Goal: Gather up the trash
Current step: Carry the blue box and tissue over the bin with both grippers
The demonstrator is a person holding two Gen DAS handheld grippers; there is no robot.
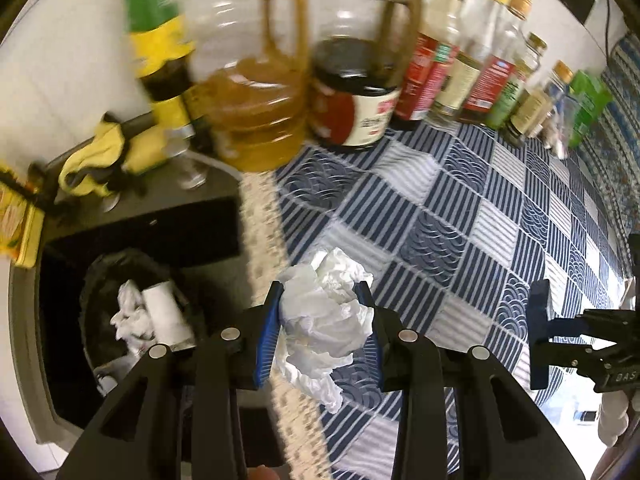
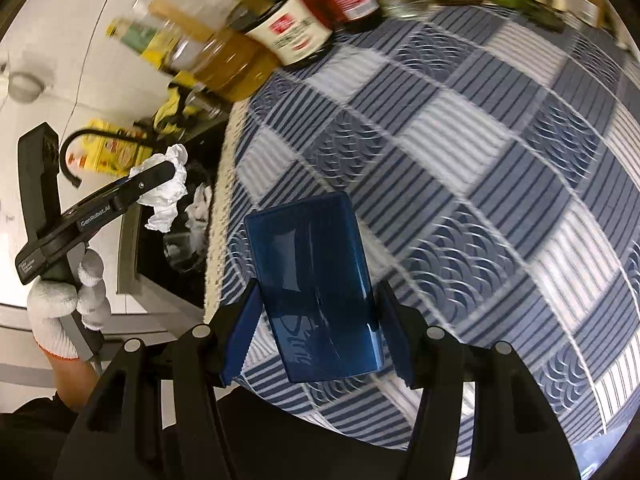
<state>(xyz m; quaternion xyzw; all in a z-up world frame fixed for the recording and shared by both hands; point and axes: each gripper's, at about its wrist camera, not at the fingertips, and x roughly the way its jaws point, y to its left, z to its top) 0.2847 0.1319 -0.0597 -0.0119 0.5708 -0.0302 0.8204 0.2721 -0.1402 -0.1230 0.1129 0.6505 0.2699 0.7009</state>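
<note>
My left gripper [image 1: 320, 292] is shut on a crumpled white tissue [image 1: 328, 320], held above the left edge of the table. Below and to the left stands a bin with a black bag [image 1: 96, 280], holding white tissue and a paper cup [image 1: 164, 312]. My right gripper [image 2: 318, 288] is shut on a glossy blue box [image 2: 316, 292] above the checked cloth. In the right wrist view the left gripper [image 2: 168, 172] and its tissue [image 2: 168, 196] hang over the bin, in a white-gloved hand [image 2: 68, 308]. One finger of the right gripper [image 1: 540, 336] shows at the right edge of the left wrist view.
A blue and white checked cloth [image 1: 460, 208] covers the table. Along its far edge stand several bottles and jars, among them an oil jug [image 1: 256, 100] and a dark jar [image 1: 352, 100]. A yellow cloth [image 1: 100, 152] and a yellow box [image 1: 20, 224] lie left of the table.
</note>
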